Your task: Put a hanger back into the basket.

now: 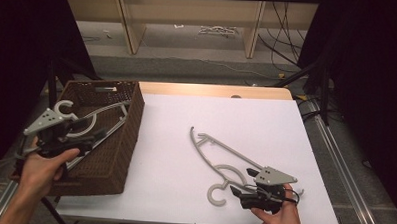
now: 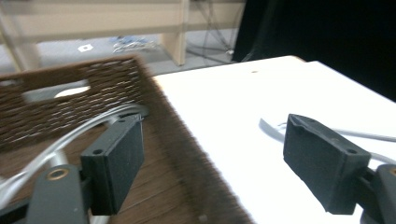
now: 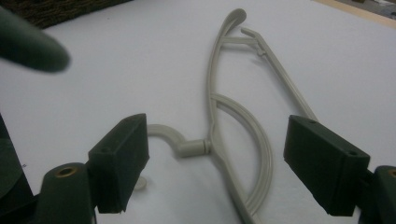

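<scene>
A grey plastic hanger [image 1: 225, 150] lies flat on the white table [image 1: 236, 116], its hook toward the near edge. My right gripper [image 1: 241, 182] is low beside the hook, open, and the hanger's hook neck and curved brace [image 3: 212, 93] sit between the jaws without touching them. A second grey hanger [image 1: 94, 116] rests inside the brown wicker basket [image 1: 133, 120] at the table's left. My left gripper [image 1: 98, 136] hovers open over the basket's right wall, with one jaw above the basket's hanger [image 2: 84, 128] and the other over the table, where the table's hanger [image 2: 271, 128] shows.
The basket wall [image 2: 84, 98] has a handle cut-out at its far side. Wooden shelf legs [image 1: 132, 27] and loose cables [image 1: 283, 50] are on the floor beyond the table. A dark blurred shape [image 3: 28, 44] crosses the right gripper view's upper left.
</scene>
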`<state>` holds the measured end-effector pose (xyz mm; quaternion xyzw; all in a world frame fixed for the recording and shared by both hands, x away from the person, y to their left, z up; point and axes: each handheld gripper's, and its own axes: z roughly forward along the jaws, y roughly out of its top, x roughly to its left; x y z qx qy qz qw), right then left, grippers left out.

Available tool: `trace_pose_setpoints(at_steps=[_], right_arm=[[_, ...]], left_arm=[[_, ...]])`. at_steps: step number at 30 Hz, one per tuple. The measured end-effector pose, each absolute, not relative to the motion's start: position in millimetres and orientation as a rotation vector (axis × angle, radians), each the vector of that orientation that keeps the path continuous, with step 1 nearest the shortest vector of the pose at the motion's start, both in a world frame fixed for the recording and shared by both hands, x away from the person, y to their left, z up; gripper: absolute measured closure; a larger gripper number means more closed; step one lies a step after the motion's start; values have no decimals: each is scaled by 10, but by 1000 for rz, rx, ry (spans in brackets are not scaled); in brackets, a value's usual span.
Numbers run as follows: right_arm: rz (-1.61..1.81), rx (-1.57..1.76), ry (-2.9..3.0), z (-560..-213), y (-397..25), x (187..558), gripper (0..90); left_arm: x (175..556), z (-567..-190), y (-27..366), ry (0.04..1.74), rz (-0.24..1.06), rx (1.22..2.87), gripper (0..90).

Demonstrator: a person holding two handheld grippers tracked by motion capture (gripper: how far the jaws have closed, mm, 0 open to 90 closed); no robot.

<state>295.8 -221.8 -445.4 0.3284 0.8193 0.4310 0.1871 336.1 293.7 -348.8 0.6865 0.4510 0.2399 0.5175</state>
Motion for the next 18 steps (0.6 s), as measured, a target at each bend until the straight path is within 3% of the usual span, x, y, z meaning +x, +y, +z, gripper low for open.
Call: trace_pose_setpoints(at_steps=[10,18], right_arm=[[1207,927,2309,-4451,-2215,2952,236],[1198,919,2321,-4462,-2237,2963,237]], left_arm=[[3197,-3666,2336,906,419,1669,164],[3078,-3854,2027,804,413,1675,165]])
